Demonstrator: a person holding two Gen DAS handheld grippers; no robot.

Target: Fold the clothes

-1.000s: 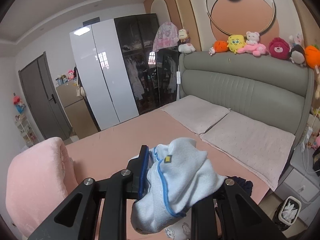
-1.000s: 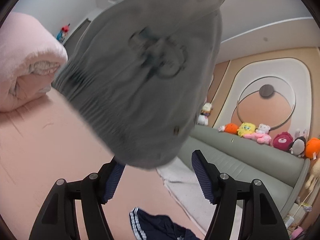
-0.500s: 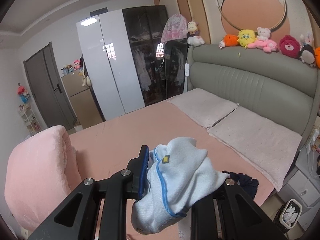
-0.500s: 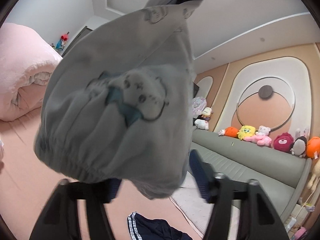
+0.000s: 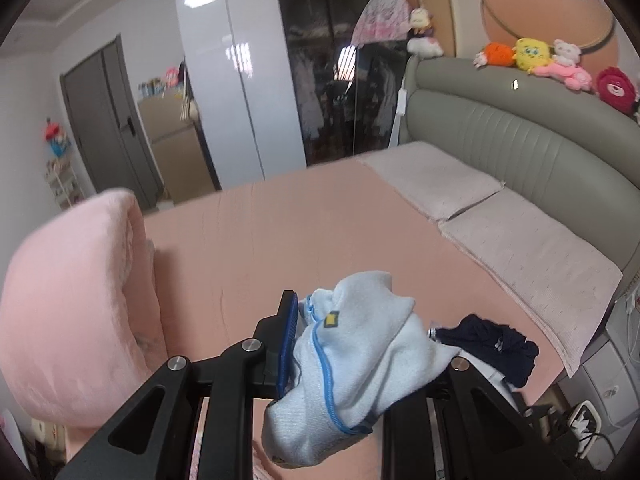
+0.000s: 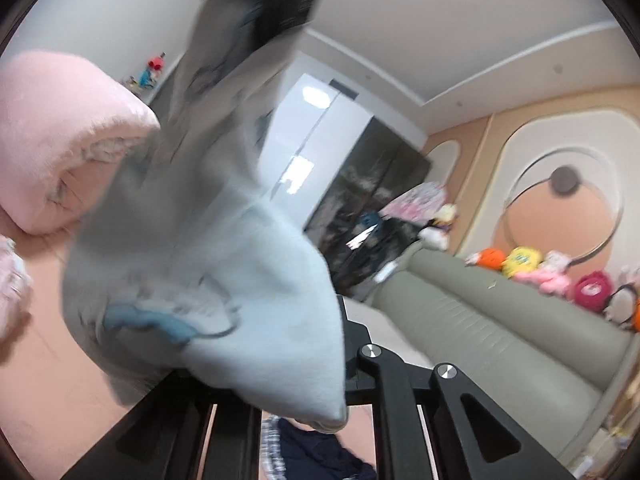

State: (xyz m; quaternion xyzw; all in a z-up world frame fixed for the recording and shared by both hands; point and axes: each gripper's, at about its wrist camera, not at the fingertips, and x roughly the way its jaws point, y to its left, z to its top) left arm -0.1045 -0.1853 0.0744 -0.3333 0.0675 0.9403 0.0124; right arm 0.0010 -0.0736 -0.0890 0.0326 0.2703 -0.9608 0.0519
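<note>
My left tongs (image 5: 340,344) pinch a bunched corner of the pale blue garment (image 5: 352,380), held in the air above the pink bed (image 5: 304,236); my right tongs (image 6: 280,384) sit at its hanging hem, grip hidden by cloth. I judge the next job is taking a far corner and pulling it flat, clear of the navy shorts (image 5: 492,344) and the rolled pink blanket (image 5: 76,300).

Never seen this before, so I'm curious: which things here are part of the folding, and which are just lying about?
Part of the job:
- light blue garment
- left tool, clamped on it
- right tool
- navy garment, on the bed

Just lying about:
- rolled pink blanket
- pillows
- plush toys
- wardrobe
</note>
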